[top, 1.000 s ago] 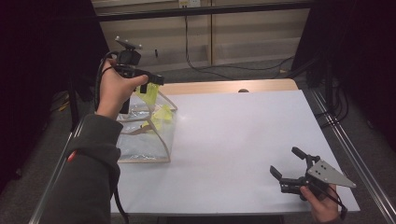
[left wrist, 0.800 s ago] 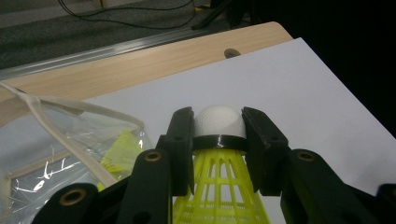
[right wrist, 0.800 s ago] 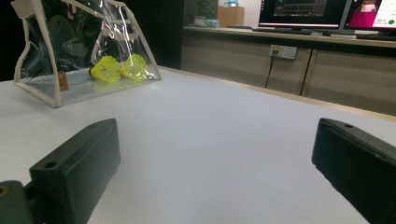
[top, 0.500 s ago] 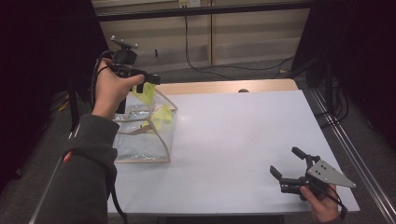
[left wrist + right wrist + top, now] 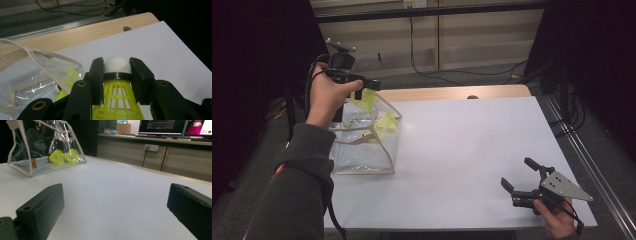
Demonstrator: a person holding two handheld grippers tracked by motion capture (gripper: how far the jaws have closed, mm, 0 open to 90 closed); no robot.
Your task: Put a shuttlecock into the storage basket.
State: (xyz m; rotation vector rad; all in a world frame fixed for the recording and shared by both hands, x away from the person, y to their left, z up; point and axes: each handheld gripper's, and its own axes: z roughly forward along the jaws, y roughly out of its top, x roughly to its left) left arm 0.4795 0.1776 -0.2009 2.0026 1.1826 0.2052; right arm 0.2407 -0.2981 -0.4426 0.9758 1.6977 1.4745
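A yellow shuttlecock (image 5: 117, 82) is pinched at its white cork between the jaws of the left tool (image 5: 362, 86), held raised above the open top of a clear bag (image 5: 362, 145) at the left of the white bench (image 5: 472, 150); its long axis runs along the jaws. More shuttlecocks (image 5: 63, 155) are seen inside the bag. The right tool (image 5: 521, 181), spread and holding nothing, is kept well apart at the near right corner, in a dim room

The person wears a grey sleeve (image 5: 299, 185) with a small red mark near the elbow. Each tool is black, with brass-ringed screw holes; the right tool (image 5: 523, 181) carries a grey three-cornered plate.
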